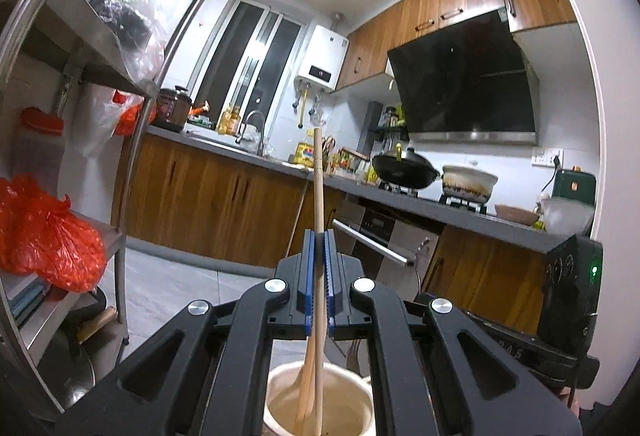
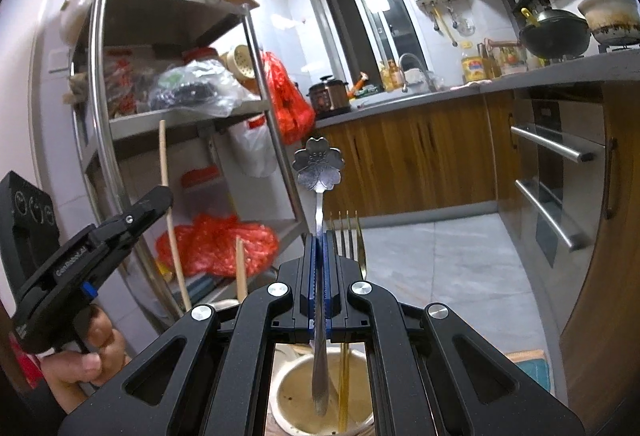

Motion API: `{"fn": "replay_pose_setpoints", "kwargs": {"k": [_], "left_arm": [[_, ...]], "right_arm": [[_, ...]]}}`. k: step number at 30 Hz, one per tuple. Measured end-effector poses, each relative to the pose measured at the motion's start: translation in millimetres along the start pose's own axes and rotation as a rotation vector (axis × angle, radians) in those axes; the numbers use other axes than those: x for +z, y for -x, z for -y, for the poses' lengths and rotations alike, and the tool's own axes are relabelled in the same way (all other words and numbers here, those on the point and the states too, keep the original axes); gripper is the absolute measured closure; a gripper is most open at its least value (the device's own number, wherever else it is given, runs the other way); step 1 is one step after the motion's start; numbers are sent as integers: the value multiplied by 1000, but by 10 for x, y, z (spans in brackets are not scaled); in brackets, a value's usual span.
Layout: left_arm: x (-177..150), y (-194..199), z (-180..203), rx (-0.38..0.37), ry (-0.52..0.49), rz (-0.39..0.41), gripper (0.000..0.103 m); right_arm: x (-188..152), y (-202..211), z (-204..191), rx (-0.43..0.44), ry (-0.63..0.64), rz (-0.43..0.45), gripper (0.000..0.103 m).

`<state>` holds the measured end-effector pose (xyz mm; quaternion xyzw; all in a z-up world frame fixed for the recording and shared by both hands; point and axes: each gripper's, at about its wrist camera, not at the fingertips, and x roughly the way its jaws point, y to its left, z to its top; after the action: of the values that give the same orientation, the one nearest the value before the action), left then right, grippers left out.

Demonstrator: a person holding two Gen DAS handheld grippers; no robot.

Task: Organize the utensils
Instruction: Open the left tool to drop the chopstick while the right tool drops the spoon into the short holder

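Left gripper [image 1: 319, 236] fingers clamped on a long pale wooden chopstick [image 1: 318, 172], upright over the cream ceramic utensil pot [image 1: 276, 392]. Right gripper [image 2: 320, 238] fingers clamped on a flower-ended steel spoon [image 2: 319, 164], upright, lower end inside the pot.

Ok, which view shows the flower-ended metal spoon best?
The right wrist view. The flower-ended spoon stands upright there, clamped in the right hand-held gripper, flower end up, lower end inside the utensil pot. The left wrist view does not show it clearly; it centres on a wooden utensil.
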<state>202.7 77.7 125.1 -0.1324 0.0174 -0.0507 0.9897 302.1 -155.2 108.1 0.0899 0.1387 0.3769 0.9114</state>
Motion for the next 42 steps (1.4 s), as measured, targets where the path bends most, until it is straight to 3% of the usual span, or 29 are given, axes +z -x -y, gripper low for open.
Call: {"fn": "replay_pose_setpoints", "kwargs": {"k": [8,17,24,42], "left_arm": [[-235,-44,15,7,-34,-146,99],[-362,-163,77,74,-78,-315,99],[-450,-302,28,105,-80,-391,99],[-504,-356,44,116,-112,-408,97]], "right_arm": [[-176,61,27,-26,21,-57,99],[-315,-15,2,-60,43,-154,99],[-375,-138,-13,-78,52,-214,99],[-465,-256,33,-86,41,-261,95]]}}
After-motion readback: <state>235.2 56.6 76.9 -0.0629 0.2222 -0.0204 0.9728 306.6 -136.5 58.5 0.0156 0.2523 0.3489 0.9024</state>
